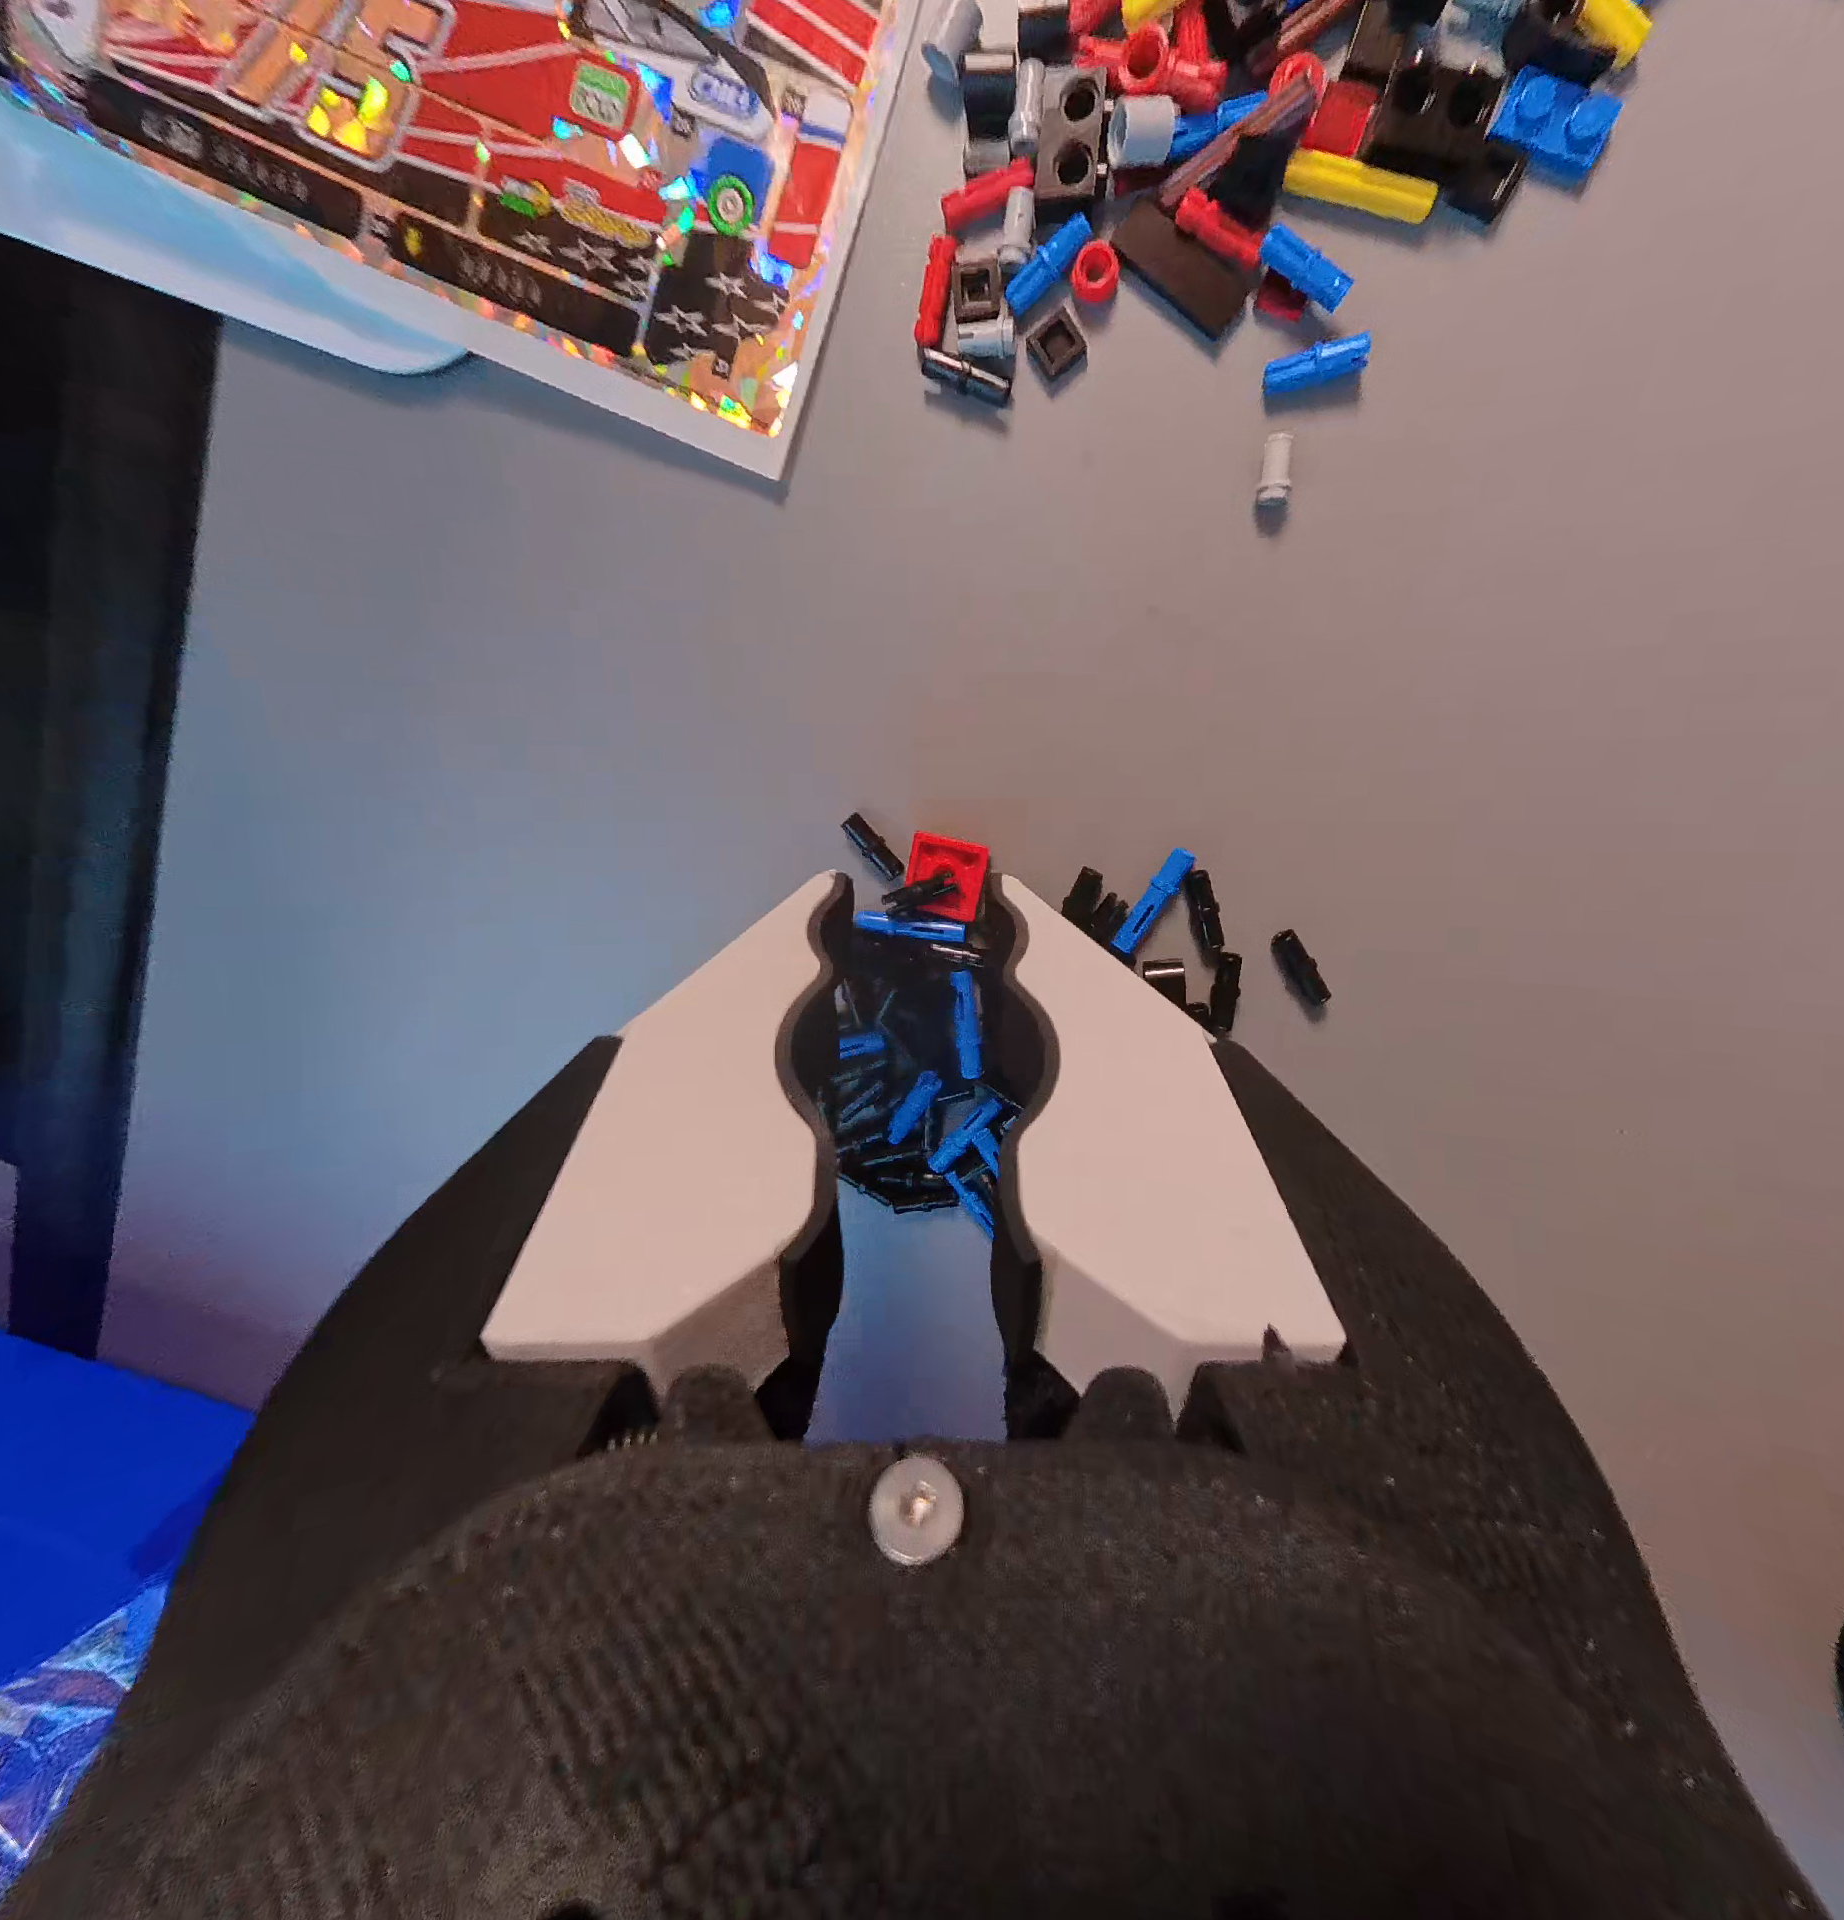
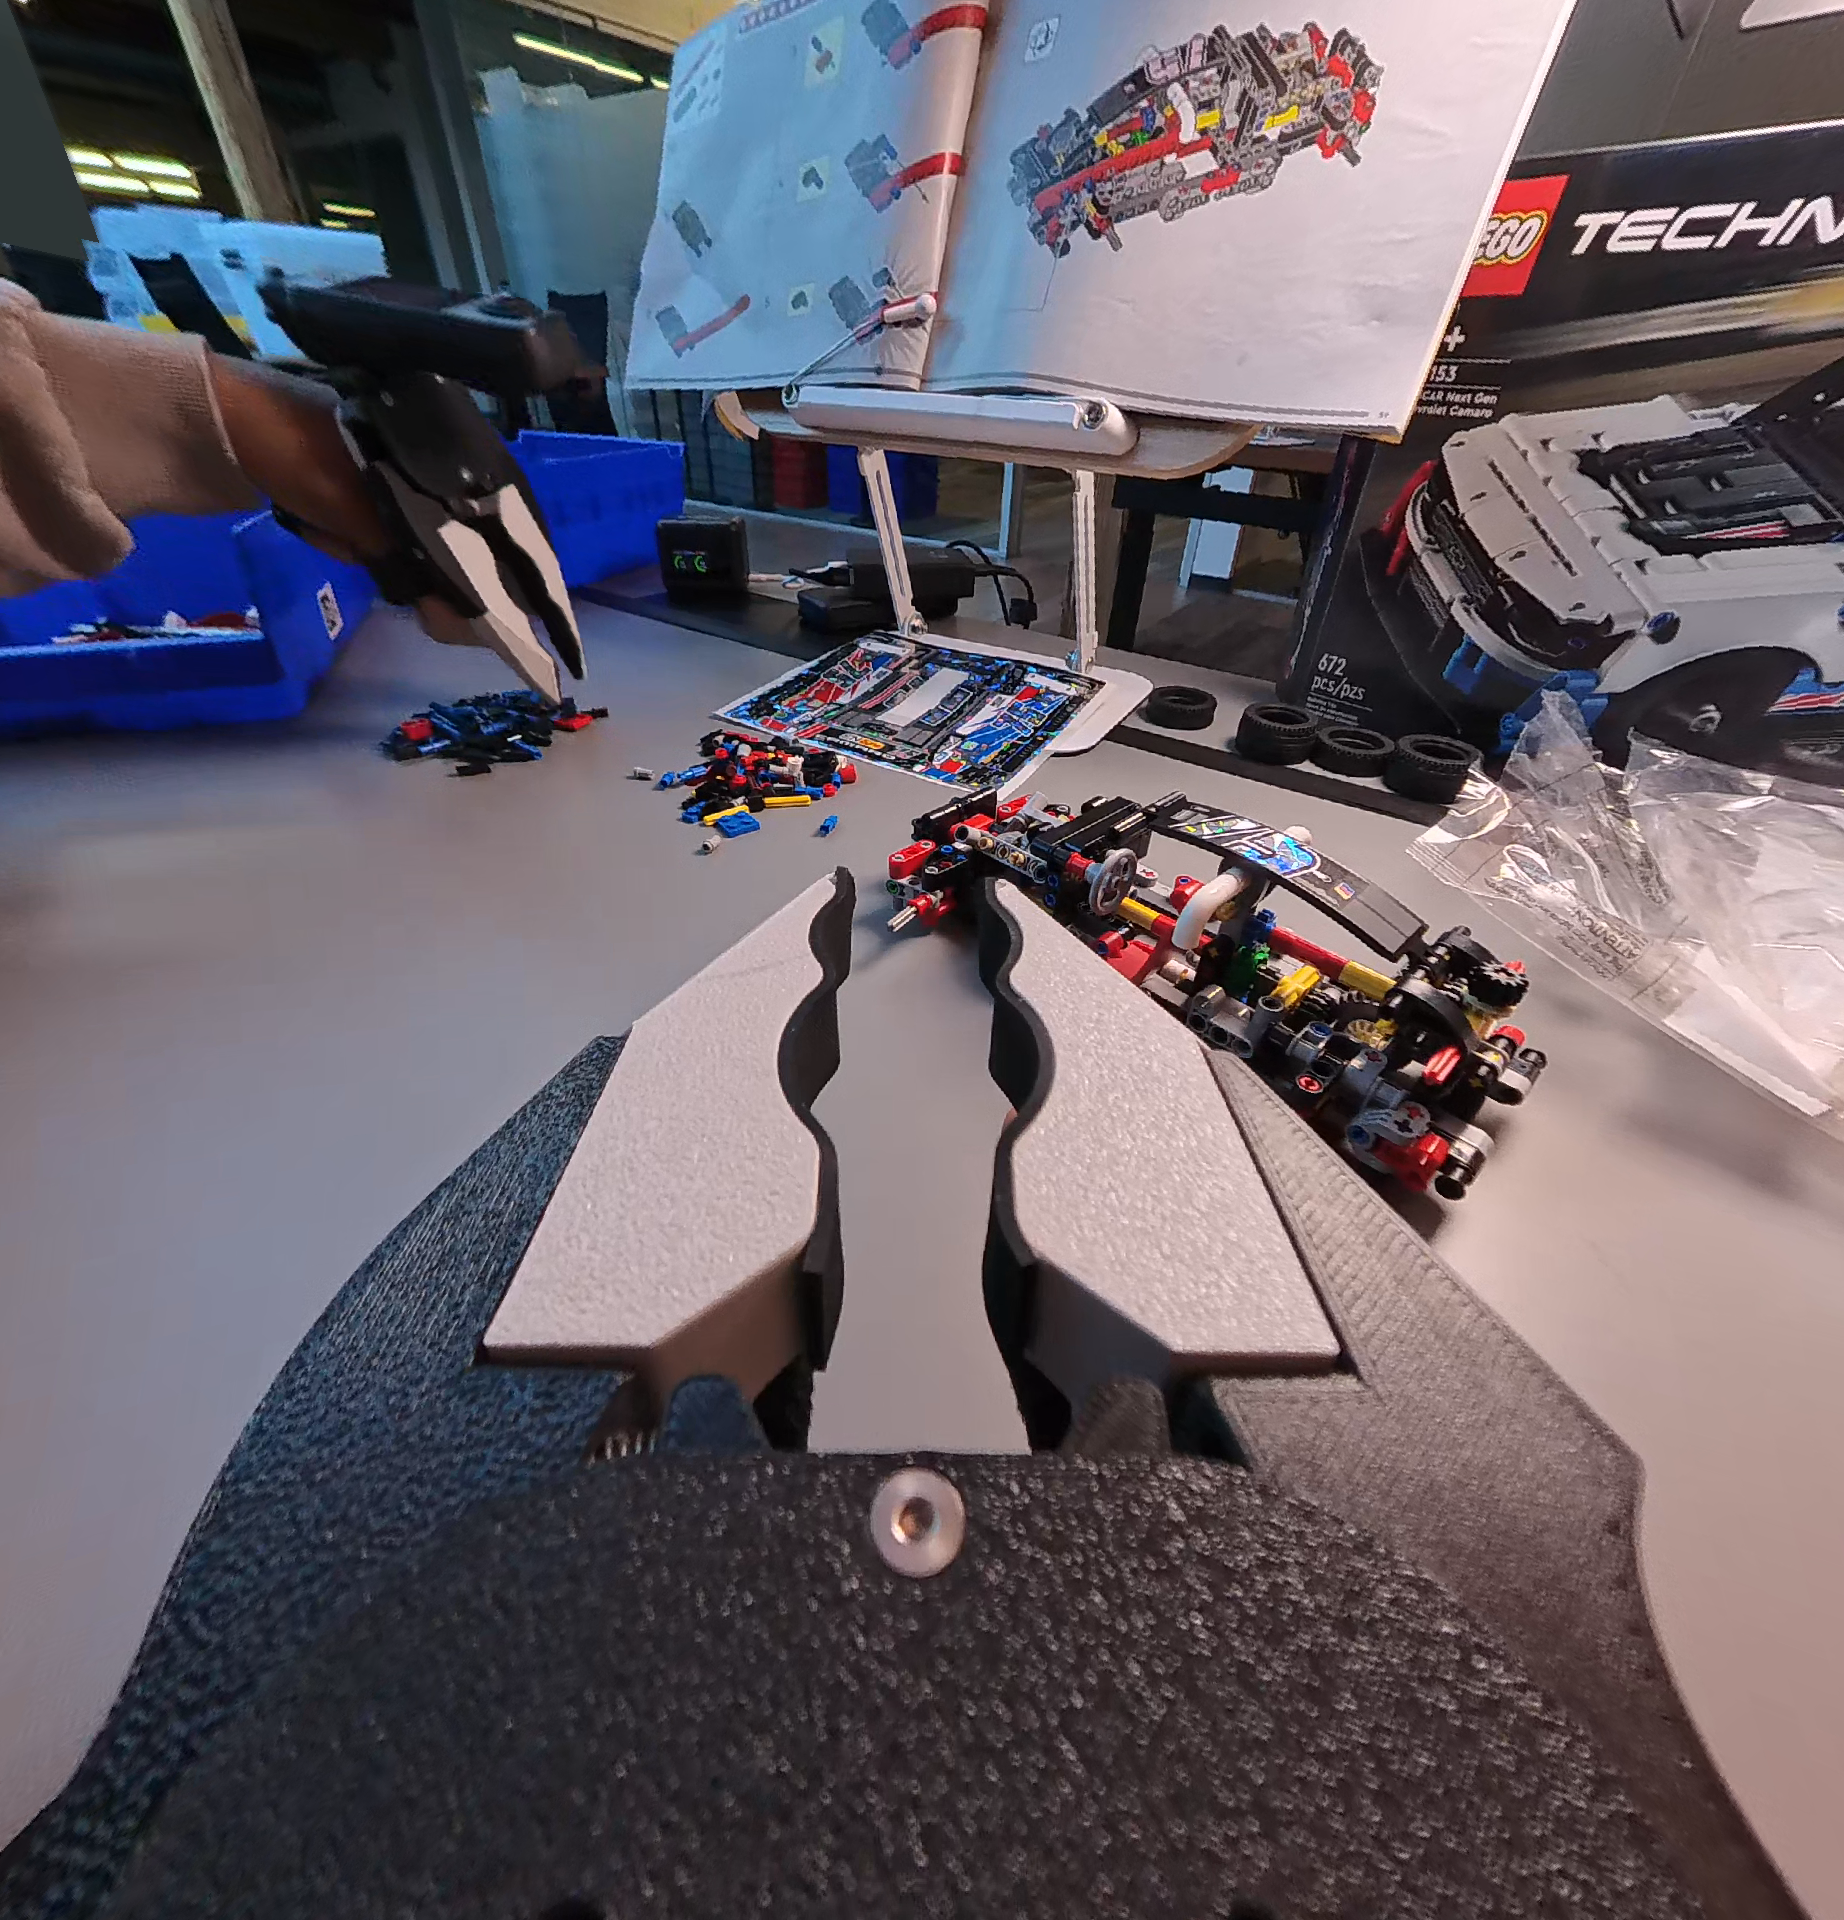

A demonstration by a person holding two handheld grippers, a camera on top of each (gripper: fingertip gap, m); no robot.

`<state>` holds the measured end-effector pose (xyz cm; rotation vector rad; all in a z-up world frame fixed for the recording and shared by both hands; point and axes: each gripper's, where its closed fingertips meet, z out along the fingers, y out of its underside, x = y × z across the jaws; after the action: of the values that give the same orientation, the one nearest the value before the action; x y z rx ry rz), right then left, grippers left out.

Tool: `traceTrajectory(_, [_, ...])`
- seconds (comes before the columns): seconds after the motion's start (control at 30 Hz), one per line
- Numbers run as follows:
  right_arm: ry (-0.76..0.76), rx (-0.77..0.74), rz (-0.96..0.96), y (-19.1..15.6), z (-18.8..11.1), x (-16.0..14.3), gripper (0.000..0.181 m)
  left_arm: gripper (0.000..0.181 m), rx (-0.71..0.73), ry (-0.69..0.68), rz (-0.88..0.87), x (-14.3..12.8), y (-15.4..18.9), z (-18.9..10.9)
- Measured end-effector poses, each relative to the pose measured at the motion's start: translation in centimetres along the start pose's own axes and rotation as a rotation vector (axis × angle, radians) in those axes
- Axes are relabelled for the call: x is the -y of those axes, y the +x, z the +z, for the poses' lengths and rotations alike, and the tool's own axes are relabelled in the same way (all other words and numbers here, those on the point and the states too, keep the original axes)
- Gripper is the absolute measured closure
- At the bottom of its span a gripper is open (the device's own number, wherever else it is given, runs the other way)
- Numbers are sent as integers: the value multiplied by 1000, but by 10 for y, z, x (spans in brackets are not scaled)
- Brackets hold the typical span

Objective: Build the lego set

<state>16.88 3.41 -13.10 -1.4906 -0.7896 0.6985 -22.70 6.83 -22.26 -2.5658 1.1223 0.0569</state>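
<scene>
Far left of the right wrist view: blue bin [image 2: 149,644] on the grey table [image 2: 274,987], loose parts inside. A sleeved arm reaches in from that side with the left gripper [image 2: 559,681], pointed steeply down, tips at the far edge of a pile of black and blue pins [image 2: 482,727]. In the left wrist view the left gripper [image 1: 918,883] stands directly over that pile of black and blue pins [image 1: 918,1081]; jaws narrow but parted, a gap between the tips, nothing pinched. A red square piece [image 1: 947,871] lies just past the tips with a black pin across it. More black pins and one blue pin [image 1: 1152,902] scattered just right of the right finger. Upper left of that view, a foil sticker sheet [image 1: 461,187]; upper right, a mixed parts heap [image 1: 1209,156] of red, blue, yellow, black and grey, with a lone grey pin [image 1: 1275,470] apart below it. Back in the right wrist view, moving right: the mixed parts heap [image 2: 757,784], then the sticker sheet [image 2: 913,712] flat under a stand holding the open instruction booklet [image 2: 1053,197]. Right gripper [image 2: 918,894] hovers low over bare table, jaws moderately parted, empty. Touching or just behind its right finger, the partly built car chassis [image 2: 1240,966] lies on the table, running away to the right. Four black tyres [image 2: 1344,743] behind it, the set's box [image 2: 1645,468] upright beyond, crumpled clear bags [image 2: 1676,894] at far right.
</scene>
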Motion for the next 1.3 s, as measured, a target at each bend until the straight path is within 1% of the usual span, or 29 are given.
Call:
traceTrajectory(0.03, [0,0,-1,0,0,0,160,158,26,38,-5,7,-2,-7])
traceTrajectory(0.1, [1,-2,-2,0,0,0,160,158,66,175,-30,28,-1,-22])
traceTrajectory(0.17, [2,-3,-4,0,0,0,160,159,29,335,-72,52,16,-32])
traceTrajectory(0.23, [1,-1,-4,-1,0,0,160,160,-25,409,-95,64,38,-28])
traceTrajectory(0.3, [-2,3,-8,-2,1,0,160,159,-59,393,-85,64,57,-13])
traceTrajectory(0.37, [-7,5,-12,-3,1,-1,160,161,-52,351,-71,60,65,3])
traceTrajectory(0.47, [-9,7,-15,-5,1,-1,160,164,-45,295,-66,54,66,20])
traceTrajectory(0.57, [-6,3,-13,-4,1,-1,160,170,-33,301,-67,56,62,26])
traceTrajectory(0.73, [-12,3,-12,-3,2,-2,160,178,-64,329,-72,67,61,30])
traceTrajectory(1.0, [-18,0,-10,-2,2,-4,160,178,-56,370,-41,90,61,37])
traceTrajectory(1.07, [-16,-3,-9,-1,2,-3,160,174,-26,398,-33,95,57,35])
traceTrajectory(1.17, [-13,-4,-6,-1,1,-3,160,169,-19,470,-85,99,49,22])
traceTrajectory(1.3, [-13,7,-5,-2,3,-3,160,165,38,456,-224,88,20,22])
